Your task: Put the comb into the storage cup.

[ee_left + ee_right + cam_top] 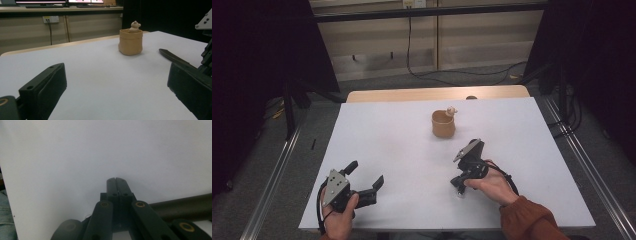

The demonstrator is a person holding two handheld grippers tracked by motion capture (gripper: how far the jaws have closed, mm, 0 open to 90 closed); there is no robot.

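Near the table's [377, 130] far middle, a tan cup [443, 124] is standing with a small figure [451, 111] peeking over its rim, bearing no legible writing. Left gripper [366, 176] is resting spread wide and empty; right gripper [458, 181] is lying clenched, holding nothing.

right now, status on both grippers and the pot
Left gripper open, empty. Right gripper shut, empty. Tan pot upright mid-table, small figure inside. Path clear.

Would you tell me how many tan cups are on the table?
1: the tan cup stands toward the table's far side, right of centre, with a small figure at its rim. Nothing looks hidden.
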